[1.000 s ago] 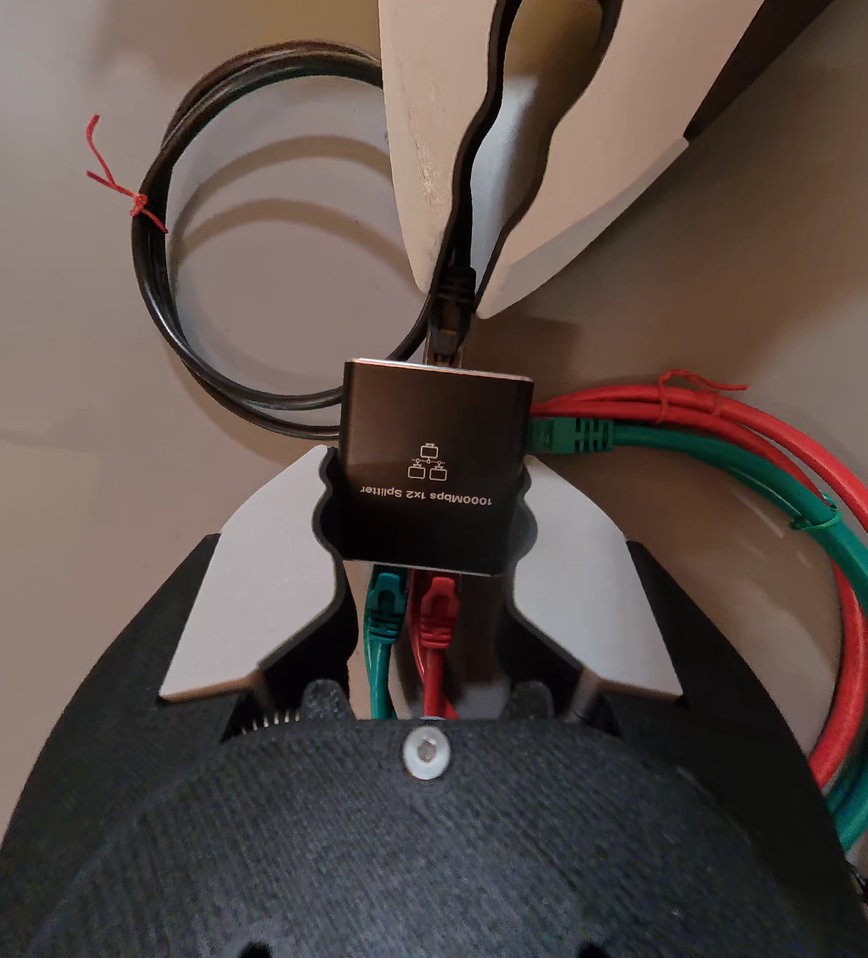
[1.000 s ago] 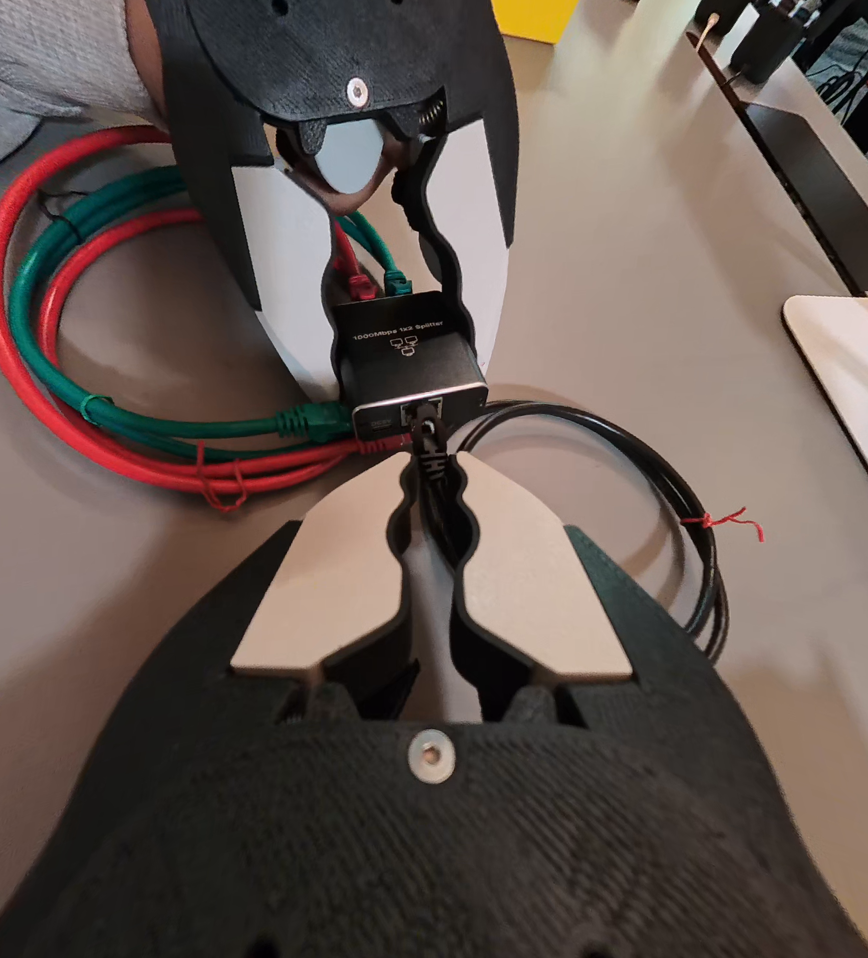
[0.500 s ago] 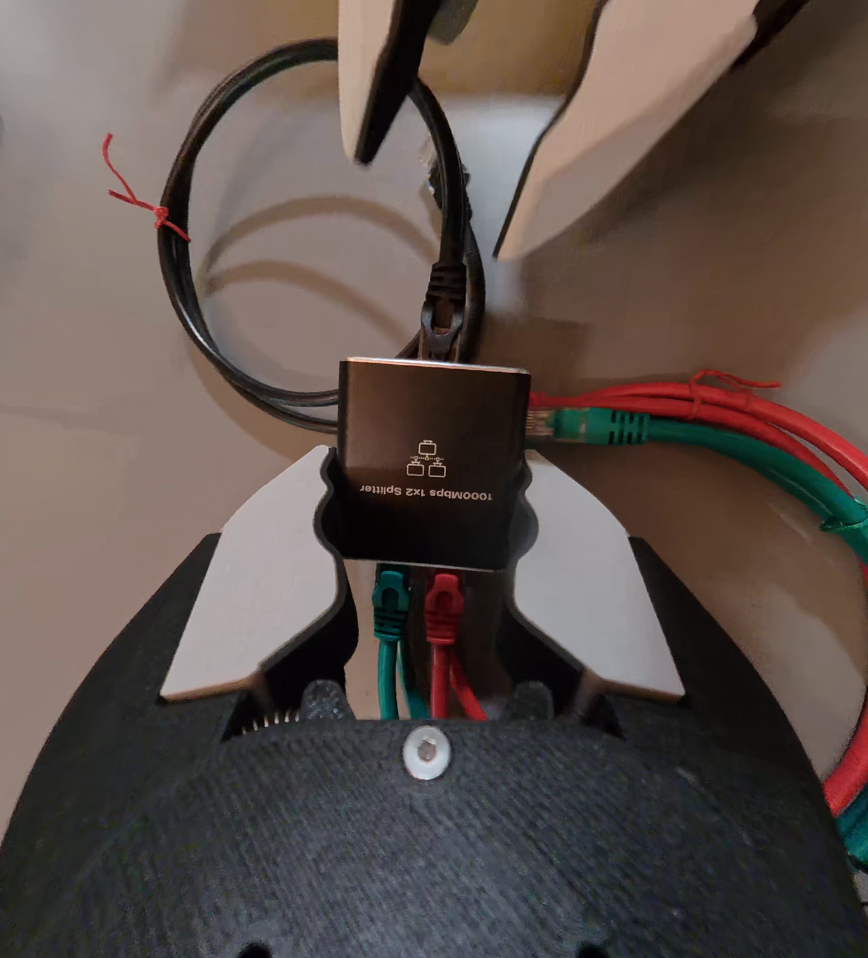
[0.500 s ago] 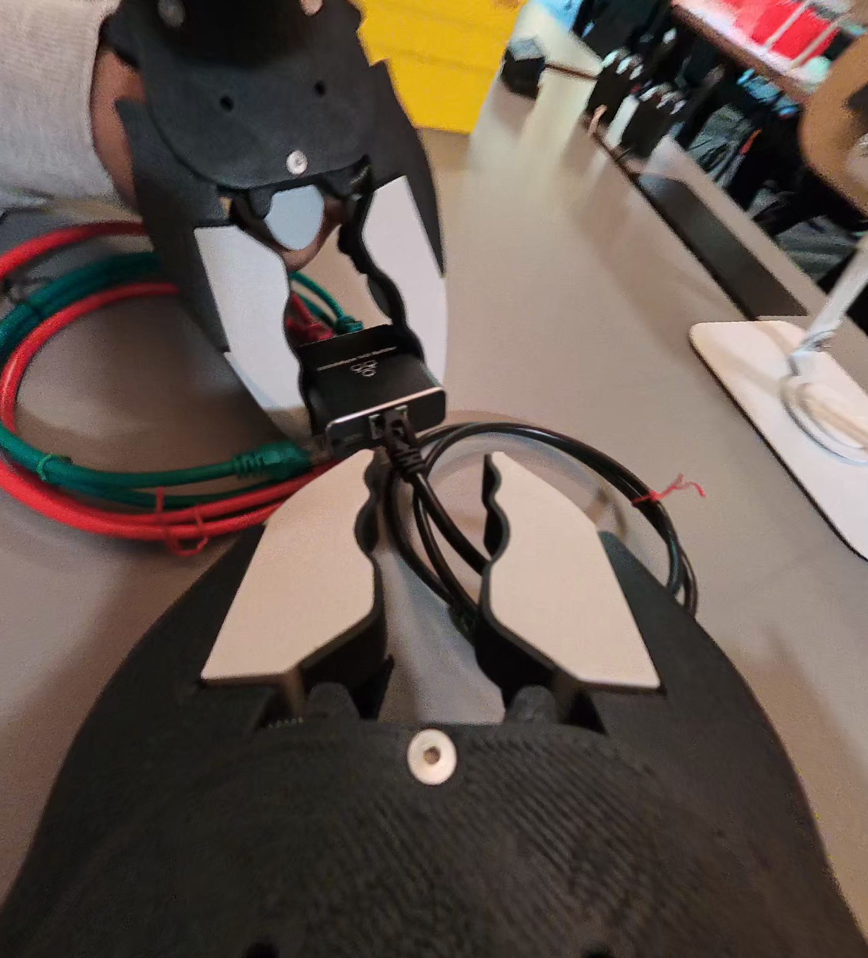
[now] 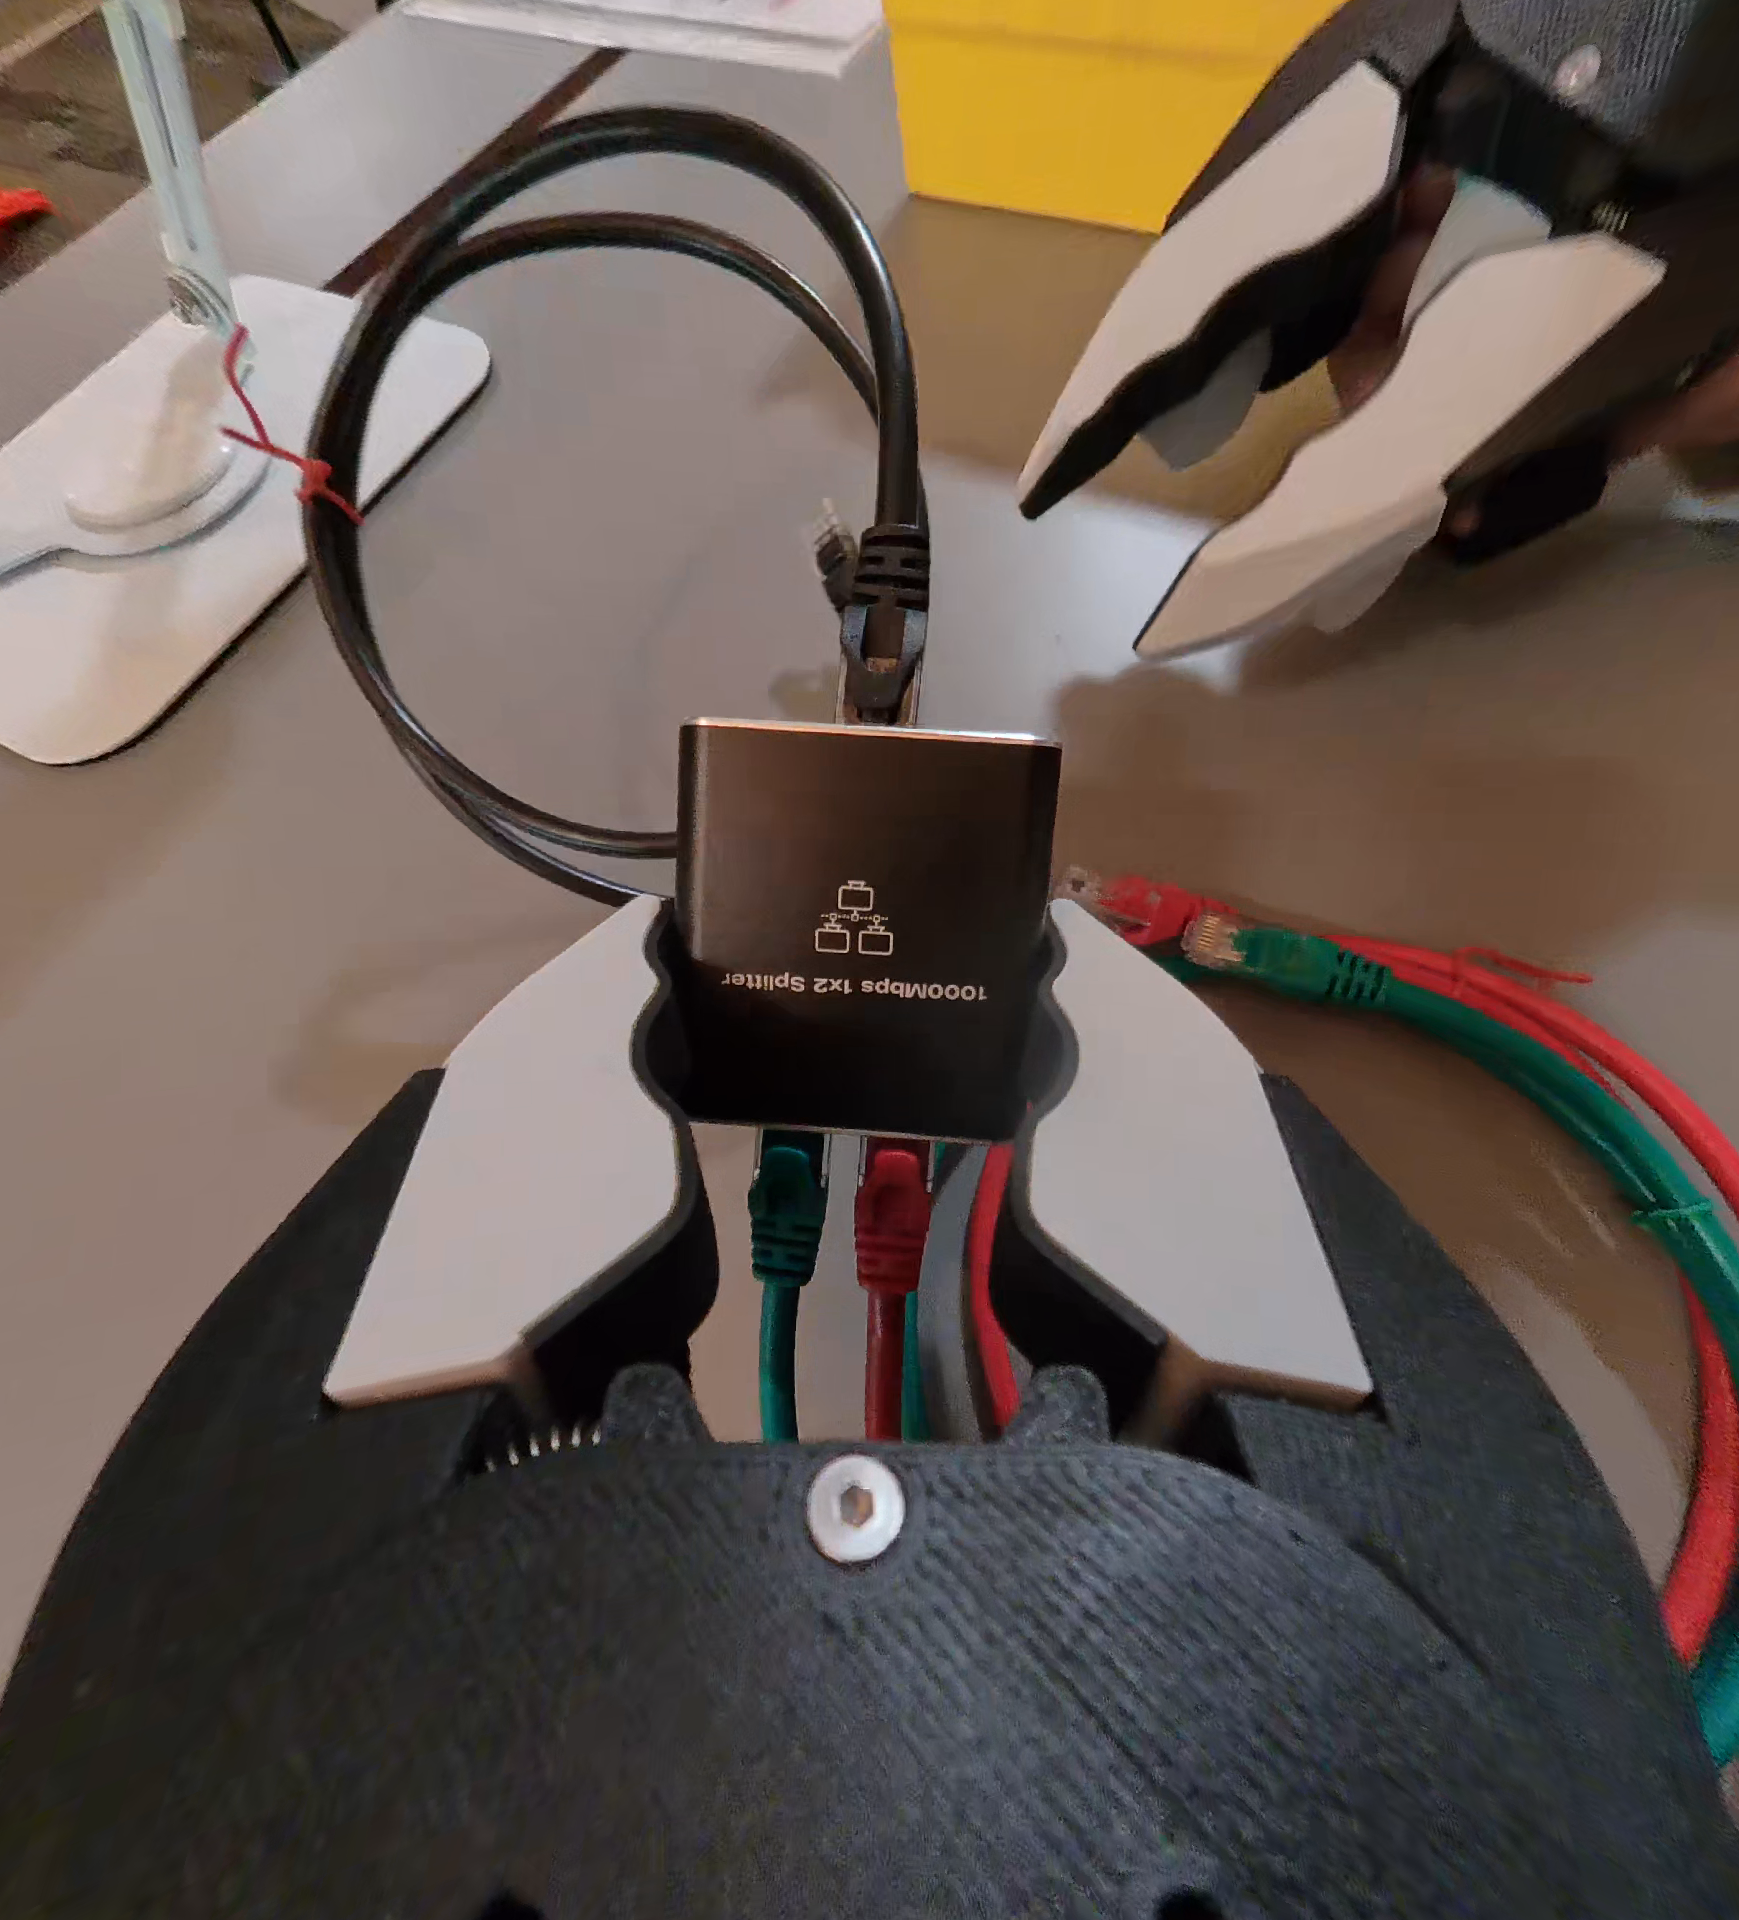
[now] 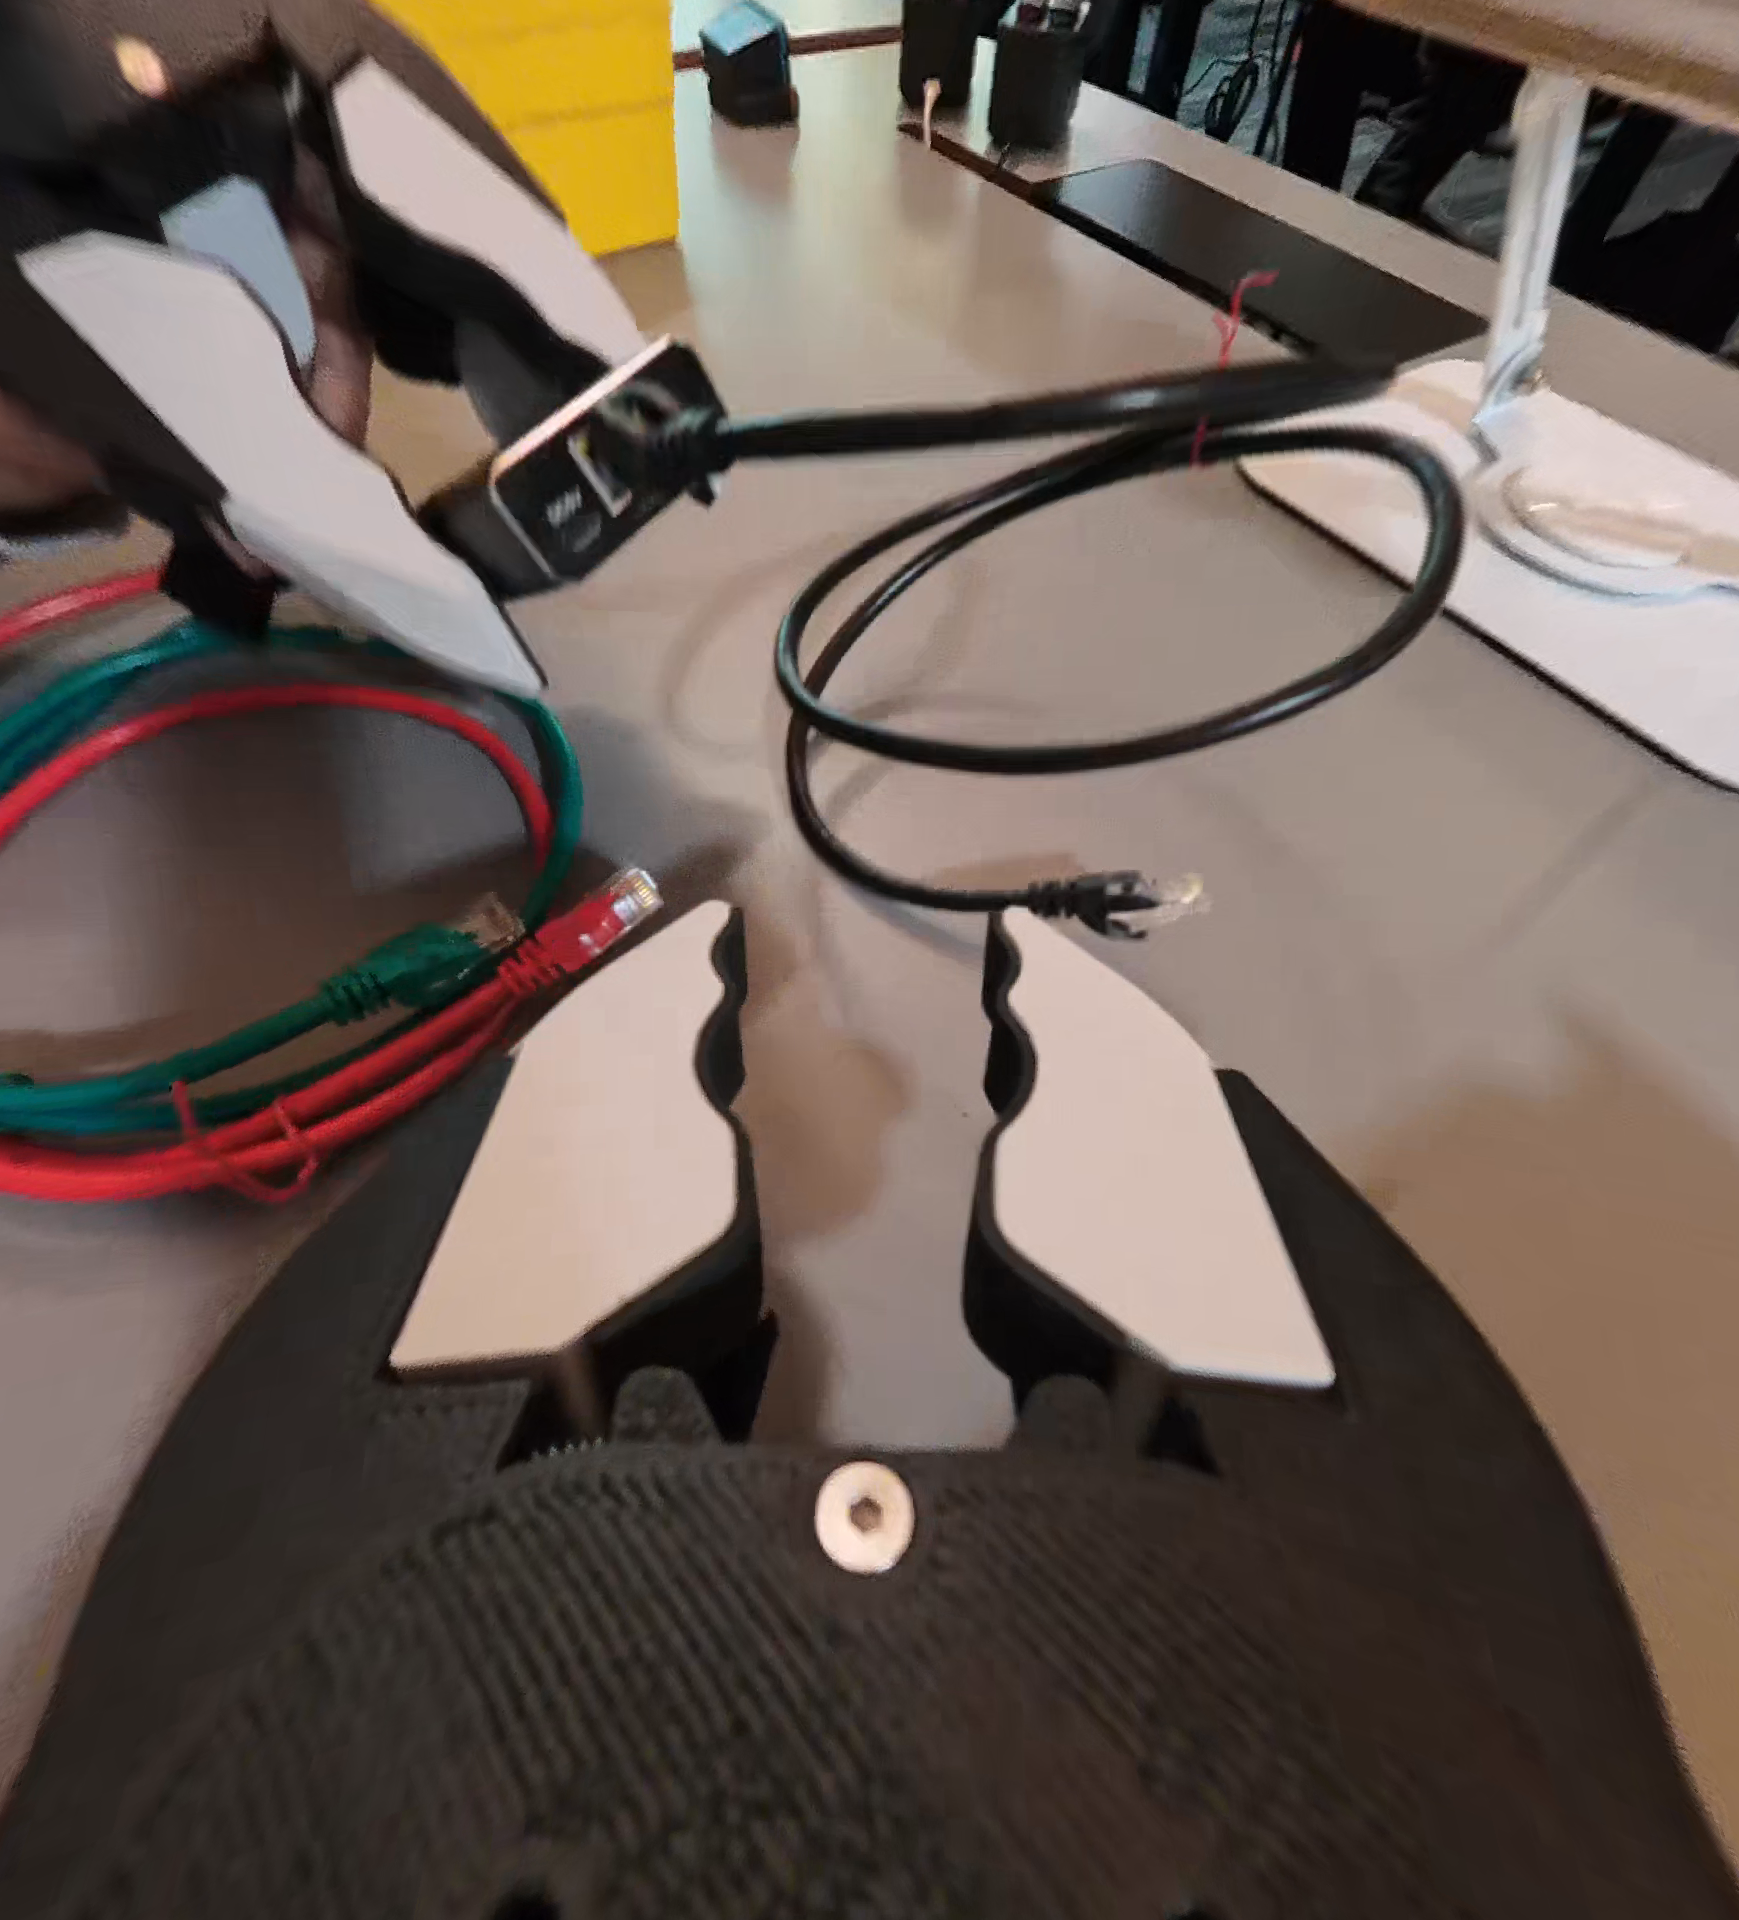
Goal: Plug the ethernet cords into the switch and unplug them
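Observation:
My left gripper (image 5: 860, 920) is shut on the black switch (image 5: 865, 821) and holds it a little above the table. A green plug (image 5: 787, 1205) and a red plug (image 5: 891, 1216) sit in its near side. The black cord's plug (image 5: 880, 623) sits in its far side. My right gripper (image 6: 860, 925) is open and empty over the table, apart from the switch (image 6: 584, 468). It also shows at the upper right of the left wrist view (image 5: 1093, 571). The loose black plug (image 6: 1114, 899), red plug (image 6: 595, 925) and green plug (image 6: 429, 951) lie just ahead of it.
The red and green cords (image 6: 221, 1122) lie coiled on the grey table (image 6: 1364, 1039). A white stand base (image 6: 1571, 603) is at the right, a yellow box (image 6: 574, 104) and a black slab (image 6: 1239, 239) at the back. A red twist tie (image 5: 273, 457) binds the black cord.
My right gripper let go of the black plug, opened and drew back from the switch. My left gripper tilted up with the switch, and the black cord stayed plugged in.

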`<action>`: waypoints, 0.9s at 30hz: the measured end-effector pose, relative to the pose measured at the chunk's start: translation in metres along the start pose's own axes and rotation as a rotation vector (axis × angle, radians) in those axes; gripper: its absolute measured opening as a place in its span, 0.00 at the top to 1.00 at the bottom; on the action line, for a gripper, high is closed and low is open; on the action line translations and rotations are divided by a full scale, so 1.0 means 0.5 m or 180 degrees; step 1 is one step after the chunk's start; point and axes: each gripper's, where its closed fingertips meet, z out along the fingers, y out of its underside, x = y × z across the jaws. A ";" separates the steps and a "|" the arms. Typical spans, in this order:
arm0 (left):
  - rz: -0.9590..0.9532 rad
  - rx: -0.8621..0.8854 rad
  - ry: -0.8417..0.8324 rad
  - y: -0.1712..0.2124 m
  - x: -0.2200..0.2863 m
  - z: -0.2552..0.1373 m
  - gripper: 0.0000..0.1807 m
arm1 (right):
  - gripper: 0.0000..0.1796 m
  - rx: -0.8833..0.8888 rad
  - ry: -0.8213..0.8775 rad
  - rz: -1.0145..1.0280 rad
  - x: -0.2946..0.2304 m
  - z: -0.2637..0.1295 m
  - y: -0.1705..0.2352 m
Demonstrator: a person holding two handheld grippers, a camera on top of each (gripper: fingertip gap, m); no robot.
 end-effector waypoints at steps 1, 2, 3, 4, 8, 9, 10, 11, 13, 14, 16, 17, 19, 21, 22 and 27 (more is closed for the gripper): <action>-0.0026 0.0015 0.0028 -0.001 0.000 -0.002 0.65 | 0.76 -0.0014 0.0049 -0.0126 -0.003 0.002 0.000; -0.0033 0.0001 0.0045 0.001 0.000 -0.004 0.65 | 0.75 -0.0036 0.0067 -0.0243 -0.009 0.004 0.000; -0.0031 -0.0017 0.0064 0.003 0.002 -0.004 0.65 | 0.75 -0.0058 0.0078 -0.0345 -0.015 0.005 0.000; -0.0033 -0.0046 0.0116 0.006 0.006 -0.003 0.65 | 0.74 -0.0060 0.0096 -0.0439 -0.020 0.006 -0.002; -0.0037 -0.0209 0.0335 0.012 0.027 -0.006 0.65 | 0.86 0.0048 0.0197 -0.0960 -0.041 -0.004 -0.023; -0.0029 -0.0277 0.0389 0.013 0.032 -0.009 0.65 | 0.93 0.0141 0.0255 -0.1152 -0.045 -0.012 -0.034; -0.0004 -0.0322 0.0396 0.013 0.033 -0.013 0.65 | 0.97 0.0237 0.0336 -0.1315 -0.047 -0.019 -0.045; 0.0014 -0.0341 0.0380 0.010 0.033 -0.016 0.65 | 0.99 0.0322 0.0397 -0.1440 -0.050 -0.025 -0.054; 0.0000 -0.0344 0.0400 0.004 0.035 -0.020 0.65 | 1.00 0.0452 0.0462 -0.1575 -0.056 -0.034 -0.067; -0.0013 -0.0352 0.0422 0.005 0.037 -0.019 0.65 | 1.00 0.0500 0.0464 -0.1592 -0.058 -0.036 -0.072; -0.0025 -0.0417 0.0445 0.015 0.039 -0.014 0.65 | 0.99 0.0567 0.0433 -0.1530 -0.062 -0.036 -0.077; -0.0026 -0.0471 0.0451 0.023 0.040 -0.011 0.65 | 0.96 0.0583 0.0402 -0.1464 -0.063 -0.034 -0.078; -0.0029 -0.0564 0.0464 0.036 0.041 -0.005 0.65 | 0.82 0.0541 0.0320 -0.1262 -0.061 -0.024 -0.073; -0.0030 -0.0644 0.0489 0.044 0.045 0.000 0.65 | 0.59 0.0525 0.0203 -0.1005 -0.062 -0.013 -0.072; -0.0030 -0.0696 0.0514 0.049 0.048 0.001 0.65 | 0.51 0.0531 0.0102 -0.0863 -0.068 -0.008 -0.071; 0.0020 -0.0944 0.0614 0.072 0.065 0.010 0.65 | 0.38 0.0392 -0.0353 -0.0382 -0.110 0.020 -0.061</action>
